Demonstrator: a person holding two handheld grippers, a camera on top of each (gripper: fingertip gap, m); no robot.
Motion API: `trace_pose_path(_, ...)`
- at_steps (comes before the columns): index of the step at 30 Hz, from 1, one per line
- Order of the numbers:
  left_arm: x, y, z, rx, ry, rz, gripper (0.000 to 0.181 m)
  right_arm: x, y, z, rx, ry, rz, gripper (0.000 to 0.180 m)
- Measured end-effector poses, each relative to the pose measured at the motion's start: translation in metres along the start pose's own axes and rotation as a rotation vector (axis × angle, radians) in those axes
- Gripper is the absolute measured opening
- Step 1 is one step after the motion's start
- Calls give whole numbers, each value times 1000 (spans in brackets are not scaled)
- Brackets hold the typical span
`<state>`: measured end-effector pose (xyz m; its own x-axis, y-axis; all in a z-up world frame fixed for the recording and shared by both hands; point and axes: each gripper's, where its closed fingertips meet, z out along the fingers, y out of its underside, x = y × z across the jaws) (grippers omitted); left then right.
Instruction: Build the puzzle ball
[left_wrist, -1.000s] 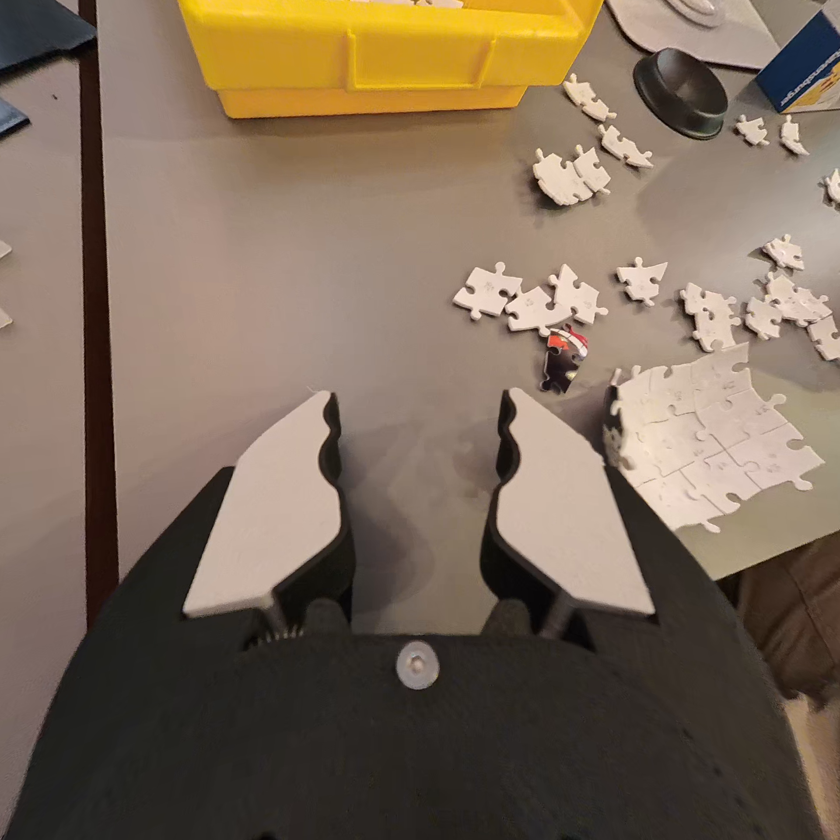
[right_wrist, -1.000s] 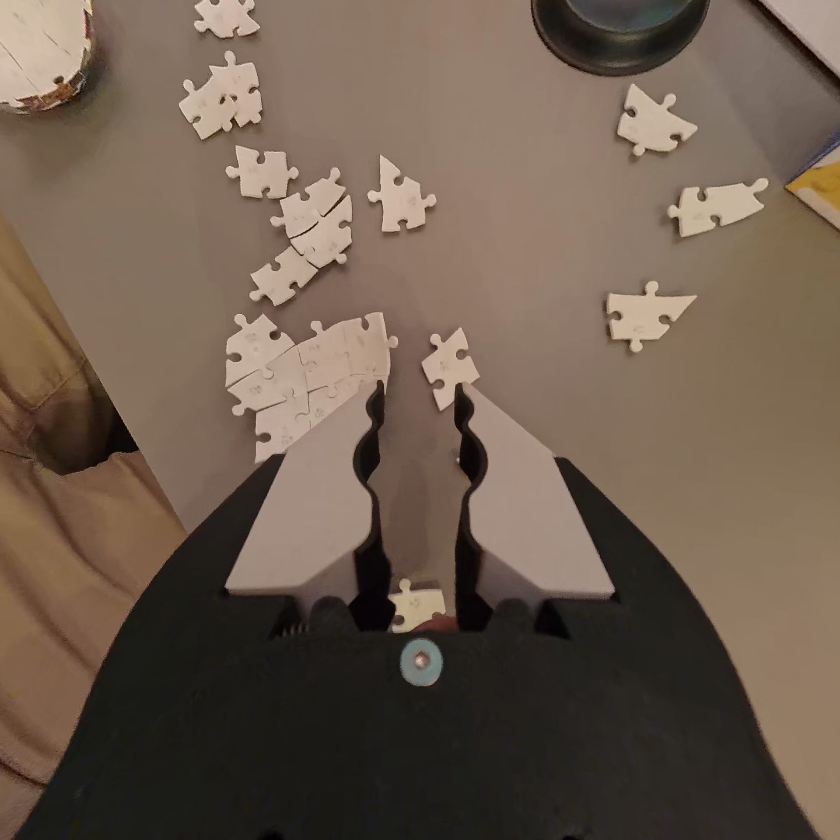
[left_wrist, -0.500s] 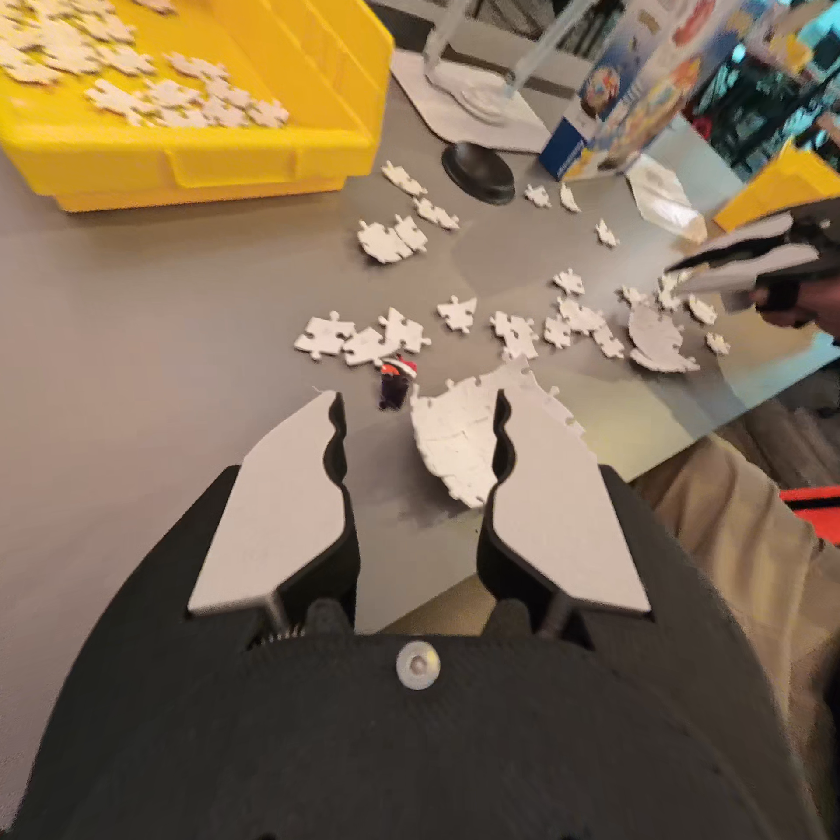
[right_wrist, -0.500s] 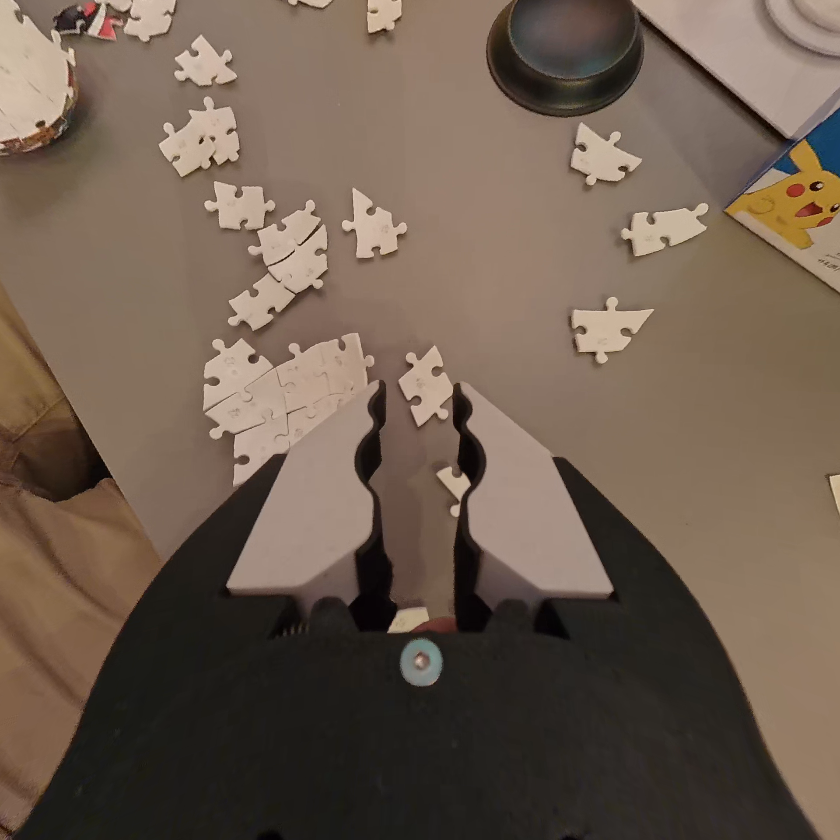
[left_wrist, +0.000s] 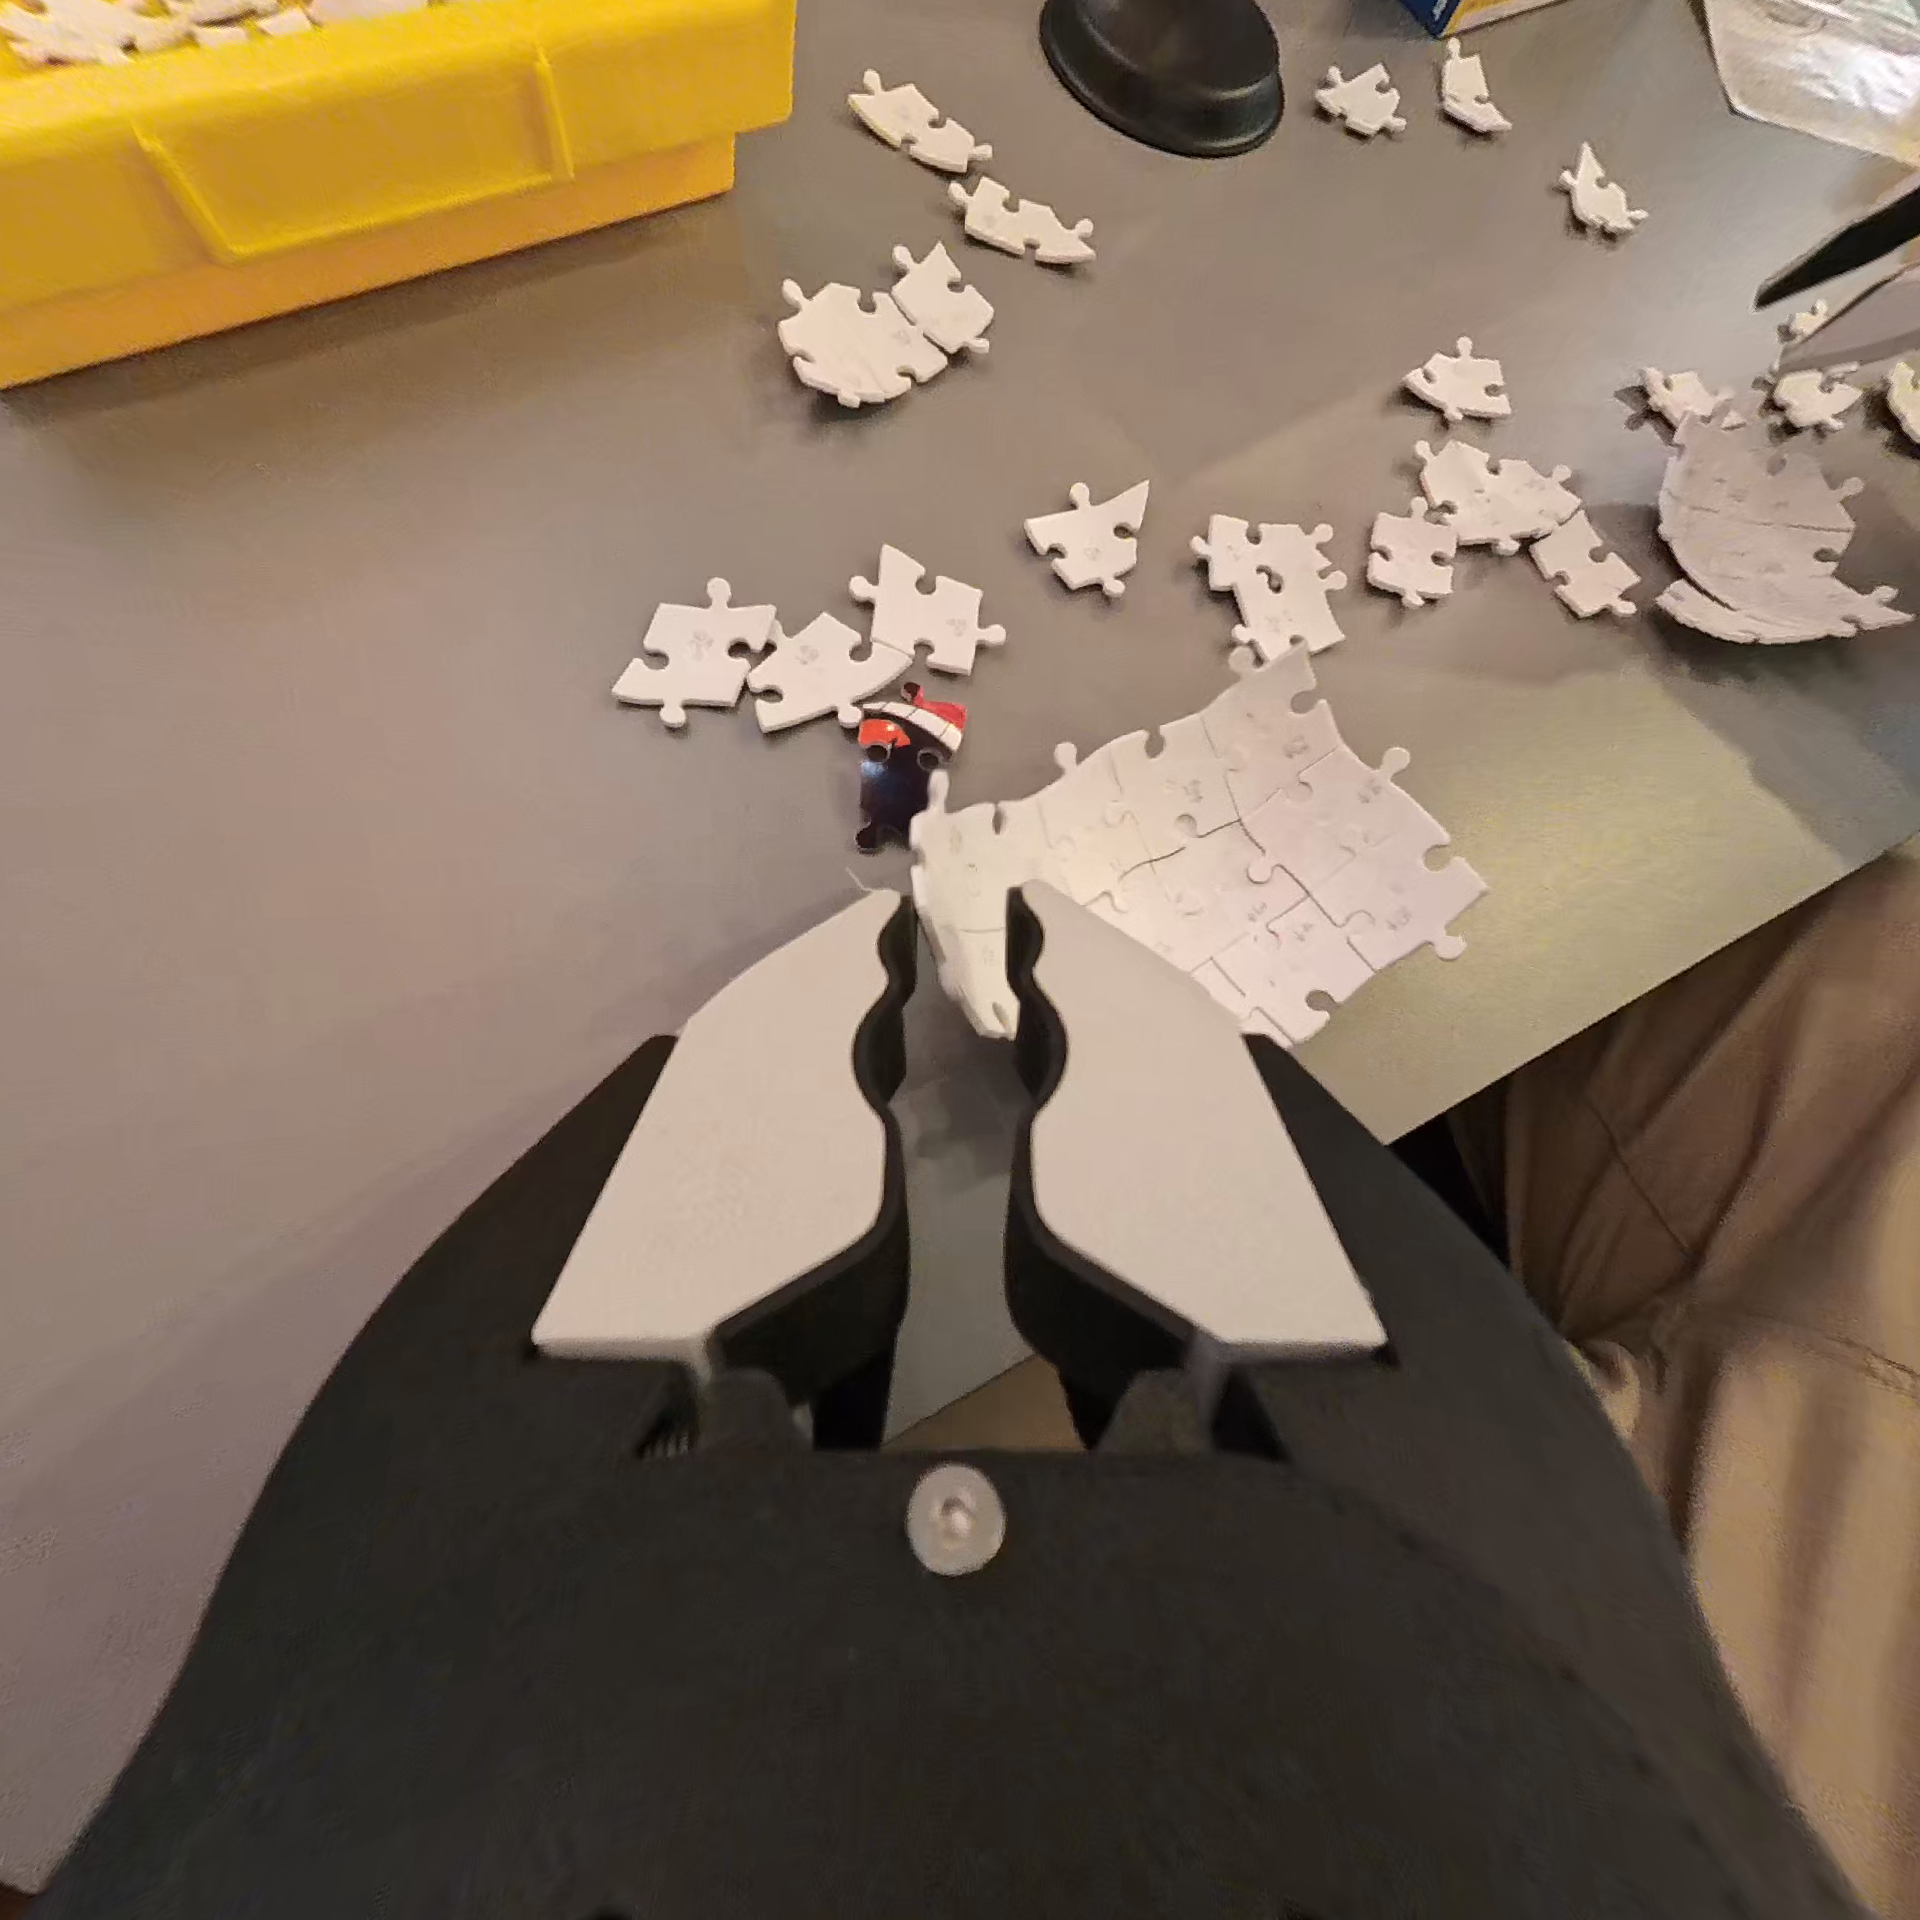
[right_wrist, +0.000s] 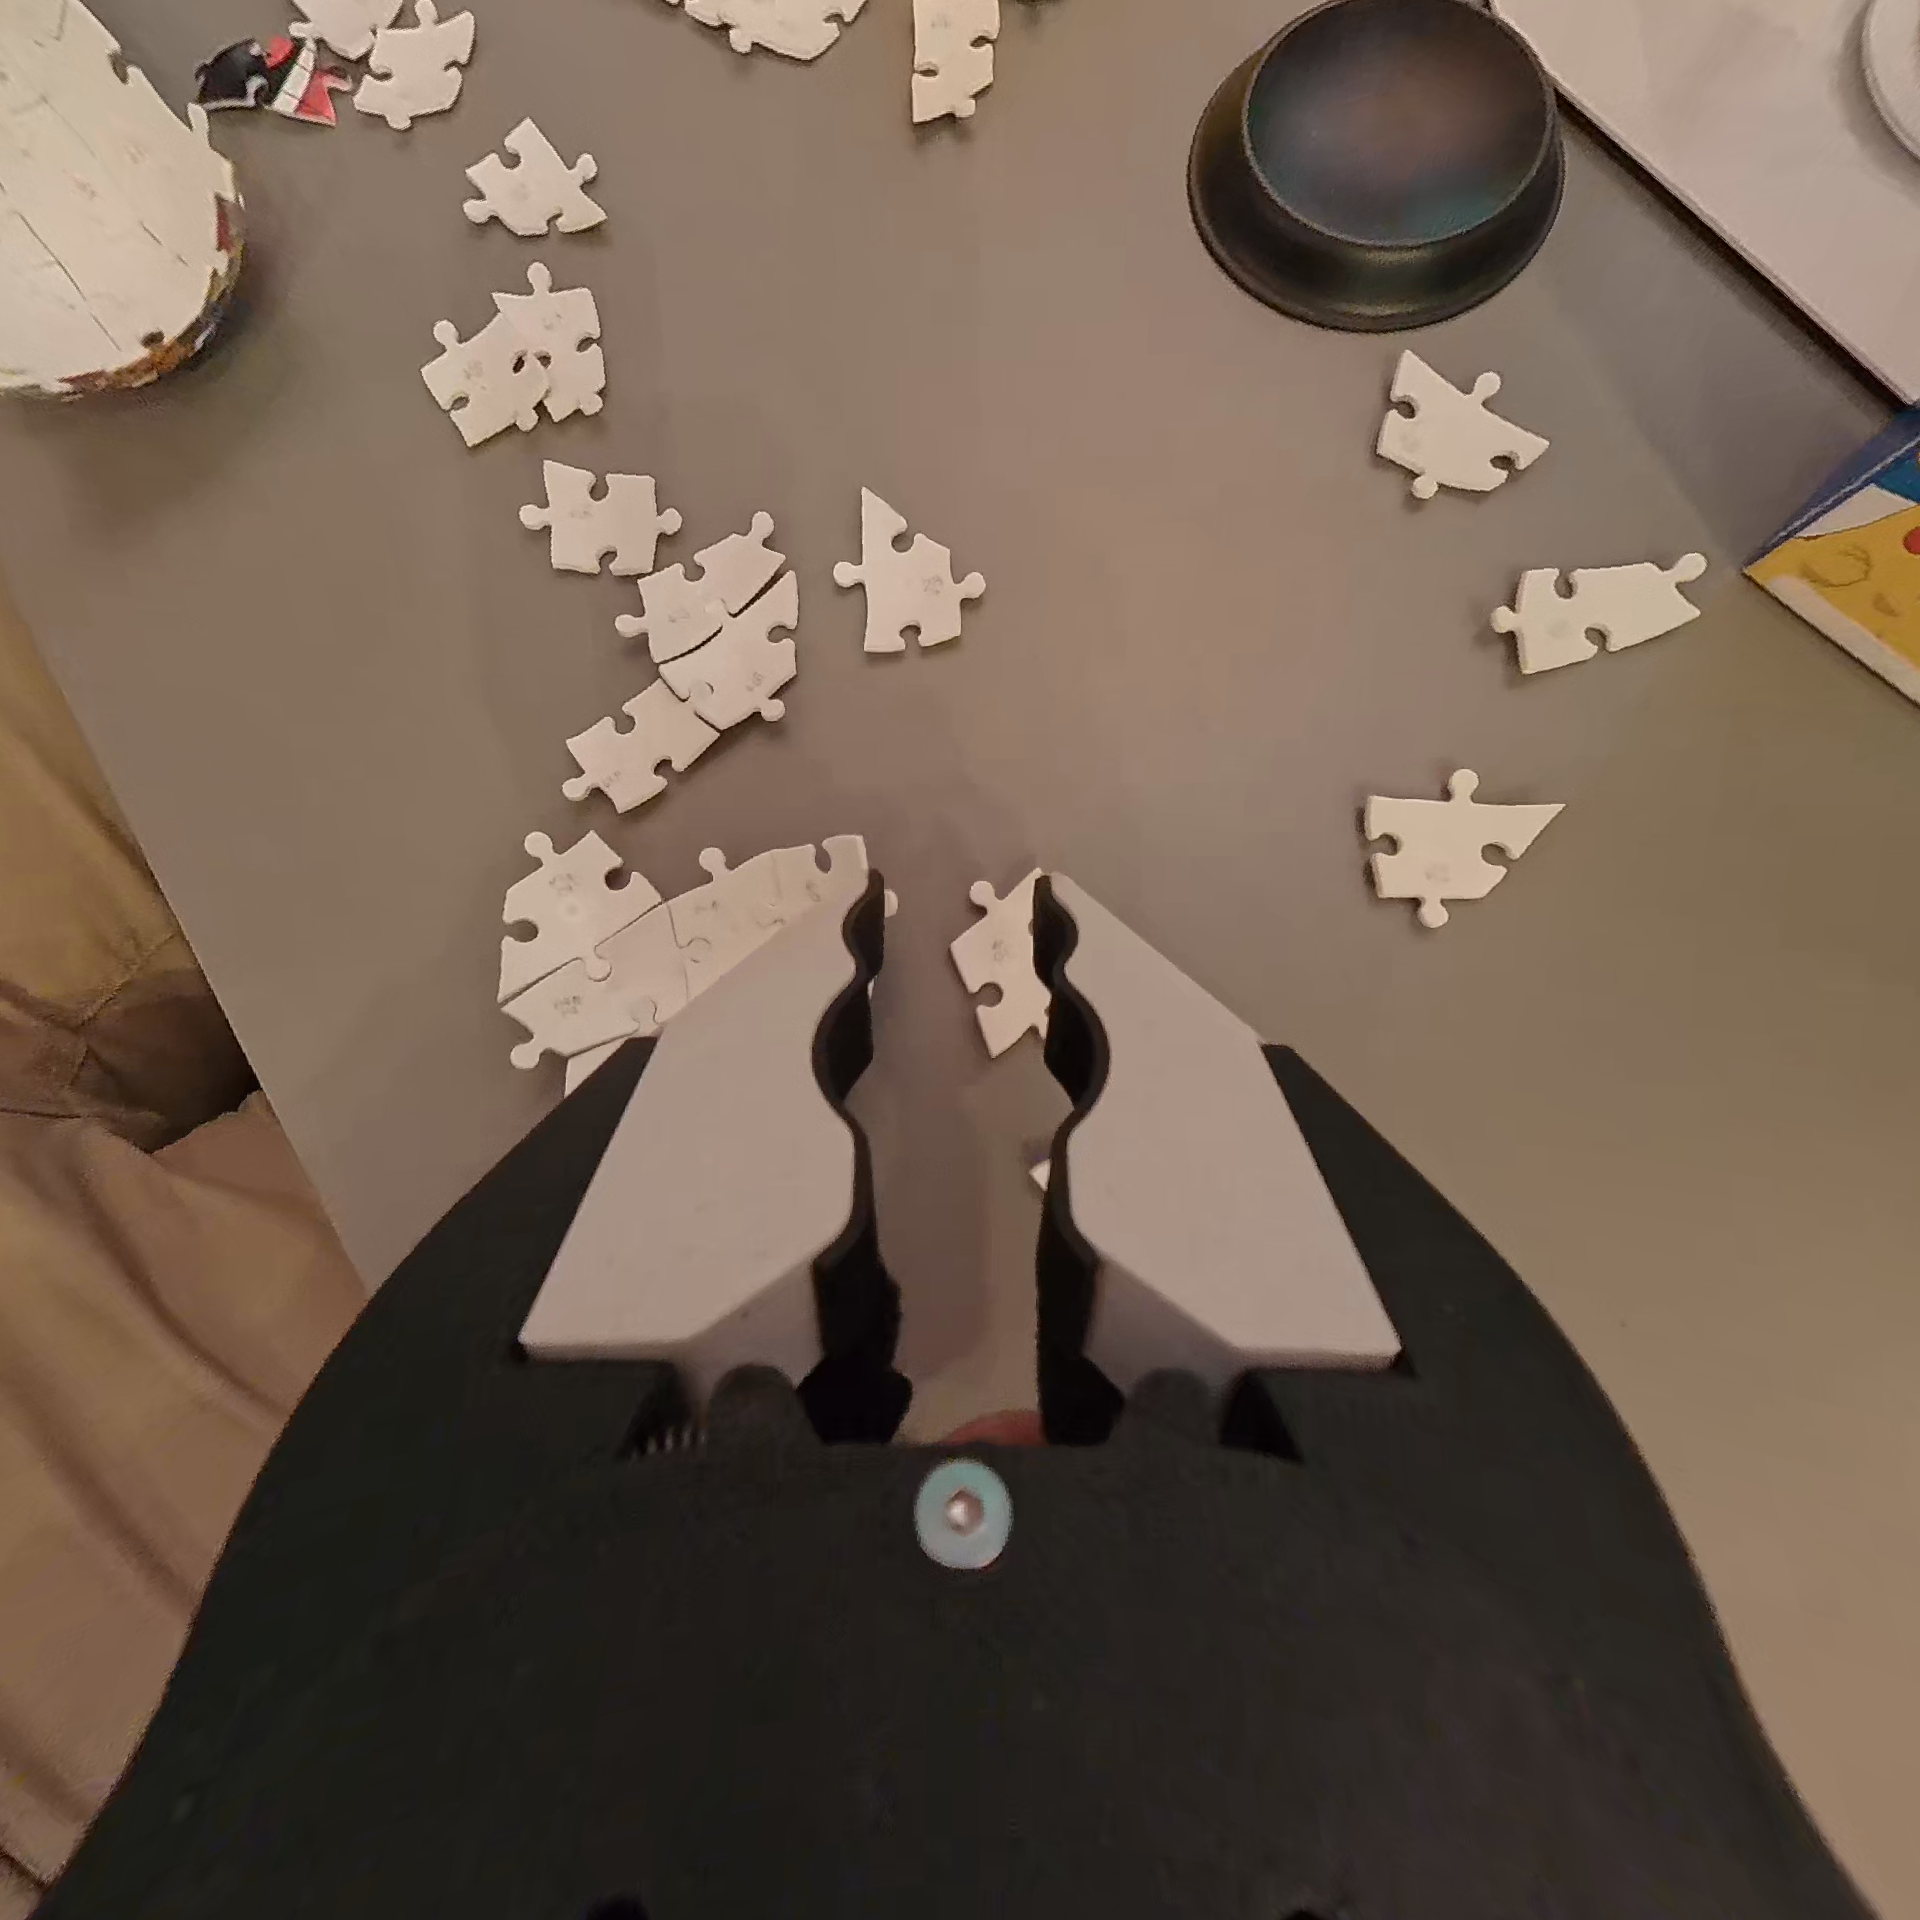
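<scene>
Near the table's front edge, the left gripper (left_wrist: 958, 906) is pinching the curved puzzle panel (left_wrist: 1226, 862) by its rim while the right gripper (right_wrist: 958, 894) is hovering part-spread over a loose piece (right_wrist: 1000, 961), so probably gripping gently is keeping joints locked.

I see loose pieces (left_wrist: 1091, 535) scattered mid-counter (left_wrist: 364, 623), bin (left_wrist: 364, 156) far left, curved section (left_wrist: 1226, 862) at the near edge.

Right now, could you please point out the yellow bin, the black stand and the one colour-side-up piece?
yellow bin (left_wrist: 353, 156): left wrist view, front wall.
black stand (right_wrist: 1382, 156): right wrist view, concave top.
colour-side-up piece (left_wrist: 902, 764): left wrist view, dark middle.
</scene>
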<state>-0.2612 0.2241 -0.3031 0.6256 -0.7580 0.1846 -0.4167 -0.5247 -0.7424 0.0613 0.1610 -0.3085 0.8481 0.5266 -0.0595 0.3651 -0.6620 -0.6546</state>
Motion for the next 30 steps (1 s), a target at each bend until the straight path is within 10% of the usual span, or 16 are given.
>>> trace_pose_path(30, 24, -14, 13, 55, 30, 78, 2, -14, 0, 11, -90, -105, -12, 28)
